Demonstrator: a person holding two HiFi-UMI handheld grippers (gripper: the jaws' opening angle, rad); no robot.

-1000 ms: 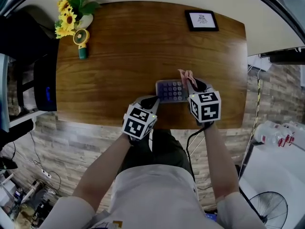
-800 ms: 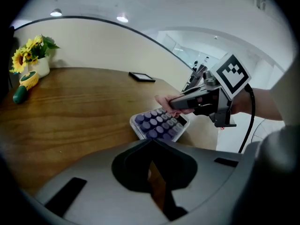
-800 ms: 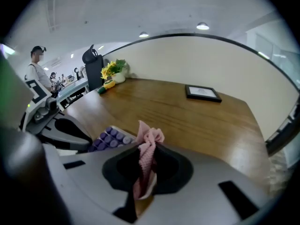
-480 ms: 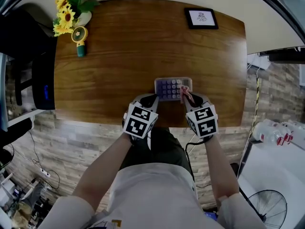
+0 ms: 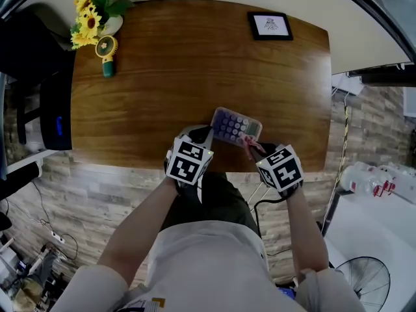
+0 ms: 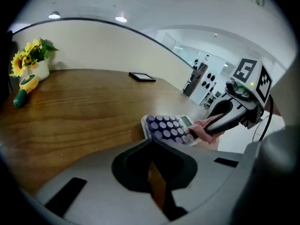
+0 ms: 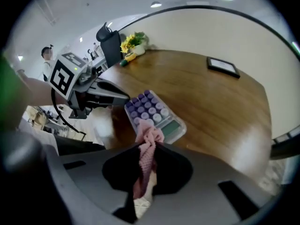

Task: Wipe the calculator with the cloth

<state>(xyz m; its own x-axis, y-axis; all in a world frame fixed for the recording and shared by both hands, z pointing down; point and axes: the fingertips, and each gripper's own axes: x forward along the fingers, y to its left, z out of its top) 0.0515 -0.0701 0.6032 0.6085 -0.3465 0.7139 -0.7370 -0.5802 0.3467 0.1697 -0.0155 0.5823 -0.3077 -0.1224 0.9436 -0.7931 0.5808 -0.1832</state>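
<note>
The calculator (image 5: pixel 236 126) lies skewed at lower centre of the head view, close to the near edge of the table (image 5: pixel 162 77). The cloth (image 7: pixel 147 136) is pinched between the closed jaws of the right gripper (image 7: pixel 149 149) and is pressed against the keys. The left gripper (image 6: pixel 151 143) is seen with jaws together on nothing, its tip just beside the calculator's corner. Since the calculator is not clamped, it could be spun or dragged off the edge by a hard stroke. The pinch on the cloth is shown only in the right gripper view; the nearness to the edge is shown only from the head.
</note>
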